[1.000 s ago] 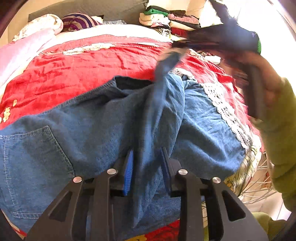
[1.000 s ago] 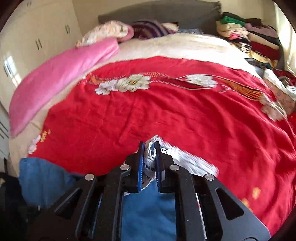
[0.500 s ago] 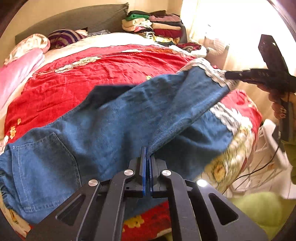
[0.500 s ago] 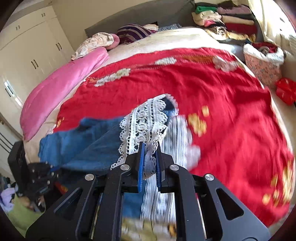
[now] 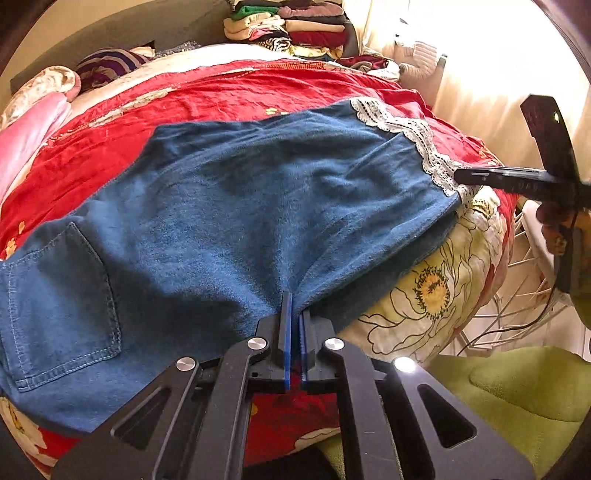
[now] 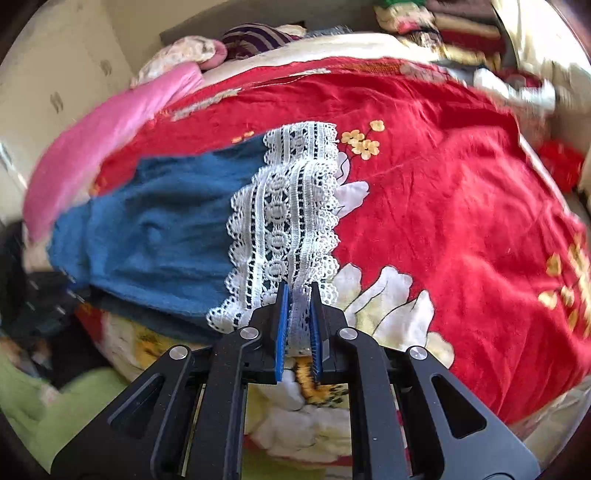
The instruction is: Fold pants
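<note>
Blue denim pants (image 5: pixel 229 206) lie across the red bedspread (image 5: pixel 229 96), one leg folded over the other, a back pocket (image 5: pixel 59 295) at the left. White lace trim (image 5: pixel 417 144) edges the leg ends at the right. My left gripper (image 5: pixel 294 306) is shut on the near denim edge. My right gripper (image 6: pixel 298 295) is shut on the lace hem (image 6: pixel 288 206) at the bed's near edge. In the left wrist view the right gripper (image 5: pixel 491 175) shows at the right, held by a hand (image 5: pixel 554 229).
A pink blanket (image 6: pixel 110 140) and pillows (image 5: pixel 107 68) lie at the bed's far left. Stacked folded clothes (image 5: pixel 291 26) sit at the far end. A white wire rack (image 5: pixel 517 288) stands beside the bed. A green sleeve (image 5: pixel 517 398) is low at the right.
The left gripper closed on the denim edge. The right gripper carried the lace hem across to the right and down, so the upper leg now lies flat over the lower one.
</note>
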`<state>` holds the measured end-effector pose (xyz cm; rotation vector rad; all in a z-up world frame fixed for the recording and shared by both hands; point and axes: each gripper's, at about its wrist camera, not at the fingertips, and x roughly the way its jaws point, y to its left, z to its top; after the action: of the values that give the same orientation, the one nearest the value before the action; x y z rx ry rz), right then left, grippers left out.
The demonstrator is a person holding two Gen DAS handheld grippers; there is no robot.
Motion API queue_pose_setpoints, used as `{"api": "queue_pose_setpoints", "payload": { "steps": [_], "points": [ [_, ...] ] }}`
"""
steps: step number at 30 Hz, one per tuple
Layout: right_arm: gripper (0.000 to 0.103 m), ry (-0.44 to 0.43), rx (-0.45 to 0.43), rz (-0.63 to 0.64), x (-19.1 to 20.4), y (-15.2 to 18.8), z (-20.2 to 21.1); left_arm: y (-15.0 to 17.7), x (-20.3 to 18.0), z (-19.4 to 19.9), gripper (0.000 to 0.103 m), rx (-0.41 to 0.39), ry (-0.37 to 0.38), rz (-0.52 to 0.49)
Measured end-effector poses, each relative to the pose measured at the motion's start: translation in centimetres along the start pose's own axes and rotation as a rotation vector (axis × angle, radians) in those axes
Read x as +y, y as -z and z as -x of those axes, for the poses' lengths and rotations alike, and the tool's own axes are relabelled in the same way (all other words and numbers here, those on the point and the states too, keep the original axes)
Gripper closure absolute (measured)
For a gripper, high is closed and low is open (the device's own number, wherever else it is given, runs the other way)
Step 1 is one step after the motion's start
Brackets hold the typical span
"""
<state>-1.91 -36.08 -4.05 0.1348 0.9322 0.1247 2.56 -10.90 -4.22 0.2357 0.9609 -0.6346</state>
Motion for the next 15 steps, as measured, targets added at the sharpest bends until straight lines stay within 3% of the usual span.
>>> {"api": "queue_pose_setpoints", "payload": {
  "steps": [2, 4, 6, 8, 11, 15],
  "points": [
    [0.096, 0.023, -0.006, 0.028, 0.2, 0.6, -0.5, 0.1, -0.1, -0.2, 0.098, 0.004, -0.004, -0.006],
    [0.085, 0.045, -0.030, 0.051, 0.3, 0.8, 0.1, 0.2, -0.2, 0.0, 0.096, 0.003, -0.005, -0.015],
    [0.082, 0.061, -0.059, 0.068, 0.3, 0.5, 1.4, 0.5, -0.2, 0.7, 0.086, 0.000, 0.003, -0.010],
    [0.080, 0.066, -0.114, 0.089, 0.4, 0.0, 3.3, 0.9, 0.0, 1.7, 0.067, -0.021, 0.017, 0.004],
    [0.078, 0.028, -0.171, 0.118, 1.3, -0.7, 5.0, 1.5, 1.2, 4.5, 0.057, -0.086, 0.008, 0.048],
    [0.078, -0.055, -0.140, 0.218, 4.3, -0.6, 3.8, 2.1, 5.8, 8.9, 0.036, -0.176, -0.137, 0.201]
  ]
}}
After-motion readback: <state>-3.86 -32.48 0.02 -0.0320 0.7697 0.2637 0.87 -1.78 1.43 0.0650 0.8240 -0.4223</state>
